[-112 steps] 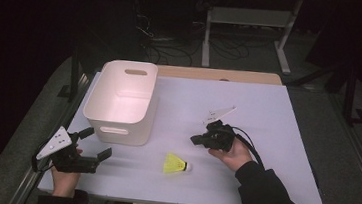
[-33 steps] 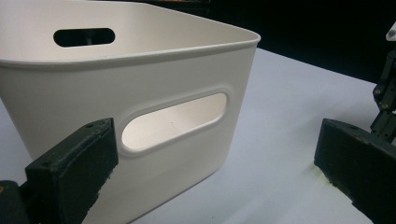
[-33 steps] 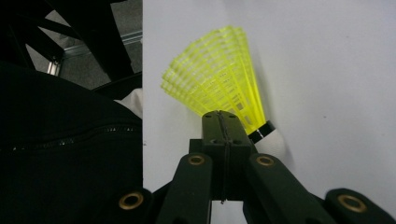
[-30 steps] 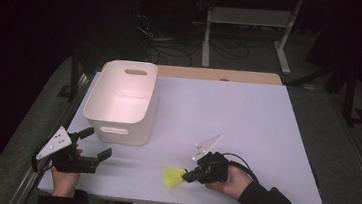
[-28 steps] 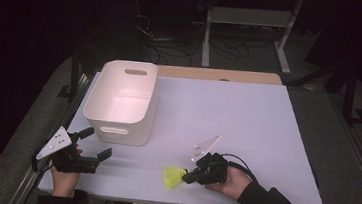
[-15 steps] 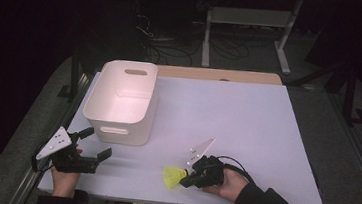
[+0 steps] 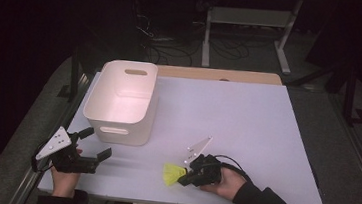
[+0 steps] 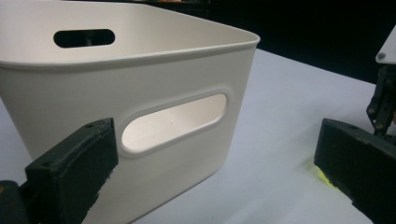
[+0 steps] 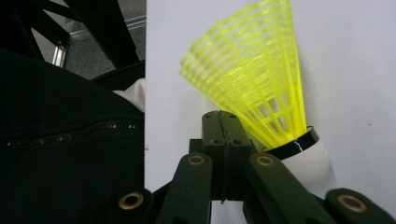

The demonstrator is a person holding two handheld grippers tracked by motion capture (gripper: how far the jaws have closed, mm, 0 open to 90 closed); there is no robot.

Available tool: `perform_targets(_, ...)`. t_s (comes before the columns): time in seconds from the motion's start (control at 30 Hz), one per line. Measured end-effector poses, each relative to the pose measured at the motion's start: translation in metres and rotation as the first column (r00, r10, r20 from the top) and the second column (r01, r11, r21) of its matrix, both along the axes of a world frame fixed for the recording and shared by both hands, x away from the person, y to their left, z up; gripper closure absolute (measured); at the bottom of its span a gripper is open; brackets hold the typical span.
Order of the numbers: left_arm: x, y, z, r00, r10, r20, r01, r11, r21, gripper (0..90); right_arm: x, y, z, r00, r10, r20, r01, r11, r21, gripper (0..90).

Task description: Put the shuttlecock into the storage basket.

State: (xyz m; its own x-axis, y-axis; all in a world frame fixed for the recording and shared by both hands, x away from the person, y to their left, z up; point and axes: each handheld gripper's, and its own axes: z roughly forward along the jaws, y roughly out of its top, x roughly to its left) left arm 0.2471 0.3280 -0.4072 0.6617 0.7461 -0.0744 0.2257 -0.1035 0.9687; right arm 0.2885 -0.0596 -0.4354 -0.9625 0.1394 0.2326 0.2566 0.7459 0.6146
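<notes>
A yellow plastic shuttlecock (image 7: 172, 174) with a white cork lies on its side near the table's front edge. My right gripper (image 7: 182, 180) rests on the table right beside it, pointing left. In the right gripper view the jaws (image 9: 220, 122) are pressed together with nothing between them, and the shuttlecock (image 9: 254, 79) lies against their right side. My left gripper (image 7: 97, 143) is held at the front left corner, jaws wide apart and empty. It faces the white box (image 8: 140, 79) at close range.
The white plastic box (image 7: 116, 126) with cut-out handles stands open on the left half of the pale table (image 7: 228, 111). A wooden strip runs along the table's far edge. Dark floor, cables and a metal stand lie beyond.
My right hand has come from mid-table down to the front edge, up against the shuttlecock, which shifted slightly forward. In the last second it crept a little left. The left gripper stayed put.
</notes>
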Motion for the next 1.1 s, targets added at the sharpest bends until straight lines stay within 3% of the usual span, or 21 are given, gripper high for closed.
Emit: perform_targets(1.1,0.0,0.0,0.0,1.0,-0.002,0.001,0.002,1.0,-0.001,0.0,0.027,0.018,0.002,0.9989,-0.046,0.0,0.046,0.999,0.028,89.4)
